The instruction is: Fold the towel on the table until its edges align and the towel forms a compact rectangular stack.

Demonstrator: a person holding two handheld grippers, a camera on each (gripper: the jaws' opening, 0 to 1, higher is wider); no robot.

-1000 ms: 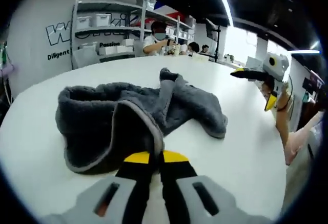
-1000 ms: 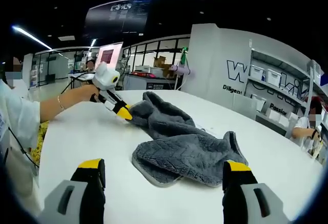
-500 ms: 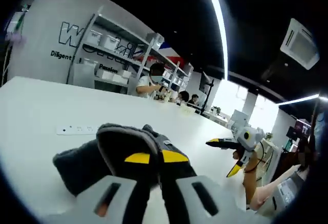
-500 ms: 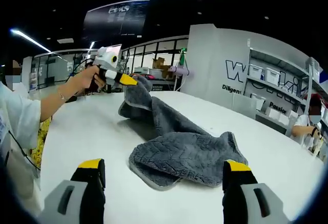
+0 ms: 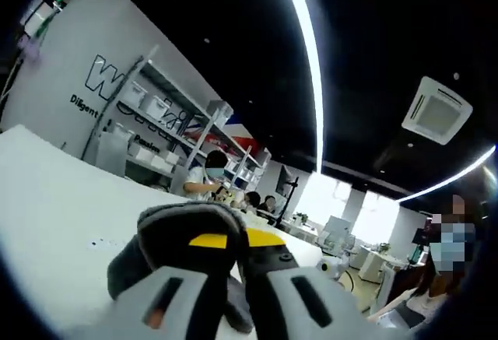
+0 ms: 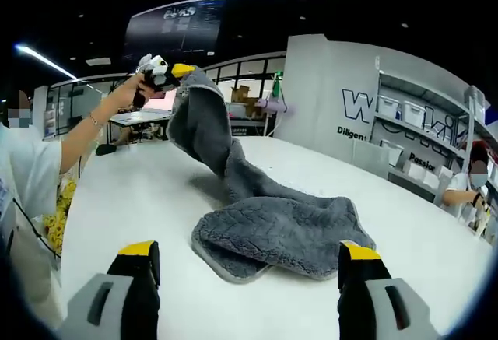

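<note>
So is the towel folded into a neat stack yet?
No. The left hand-held gripper holds one end of the towel up in the air; the rest lies rumpled on the table.

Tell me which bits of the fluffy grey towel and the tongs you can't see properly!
- Left gripper view: the towel drapes over the left tongs, hiding their tips and the part they pinch.
- Right gripper view: the towel's underside lies hidden against the table.
- Right gripper view: the right tongs are cut off by the bottom edge.
- Right gripper view: the shelf bins are too small to read.
</note>
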